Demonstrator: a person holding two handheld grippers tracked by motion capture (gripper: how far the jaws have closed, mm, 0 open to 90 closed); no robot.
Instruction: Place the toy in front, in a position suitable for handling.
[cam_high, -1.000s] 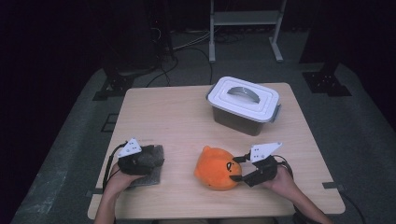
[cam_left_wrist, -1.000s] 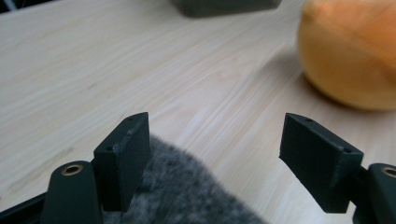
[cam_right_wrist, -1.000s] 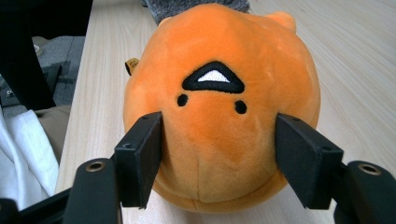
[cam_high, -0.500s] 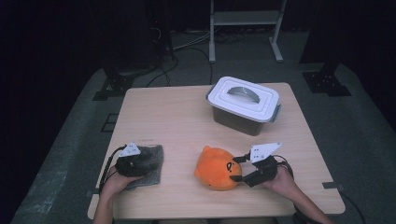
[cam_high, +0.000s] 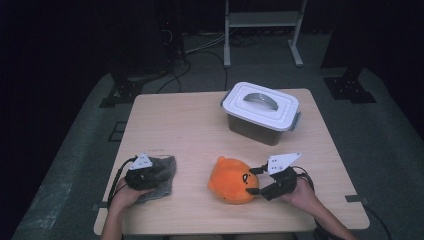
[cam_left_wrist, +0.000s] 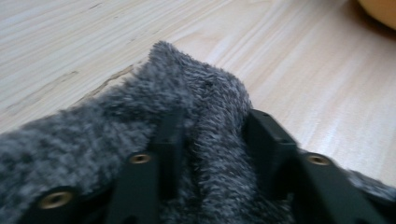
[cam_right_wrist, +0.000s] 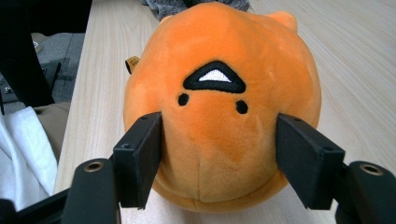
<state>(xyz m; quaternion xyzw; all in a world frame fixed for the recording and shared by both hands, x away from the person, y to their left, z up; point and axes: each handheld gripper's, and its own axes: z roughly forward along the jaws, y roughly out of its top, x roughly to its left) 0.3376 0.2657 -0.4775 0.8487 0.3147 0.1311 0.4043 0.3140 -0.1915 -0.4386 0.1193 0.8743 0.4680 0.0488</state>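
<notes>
Grey fuzzy cloth (cam_high: 159, 172) sits at about 7 o'clock on the counter (cam_high: 200, 130), and the left gripper (cam_left_wrist: 212, 135) has just been closing on it — a ridge of the fabric is bunched up between its jaws. Right gripper (cam_right_wrist: 217, 158) at roughly 5 o'clock is spread wide around the orange plush toy (cam_high: 233, 180), pads right at its sides — can't tell if they're squeezing it. Farther out, around 1 o'clock, there's a lidded plastic box (cam_high: 261, 111).
</notes>
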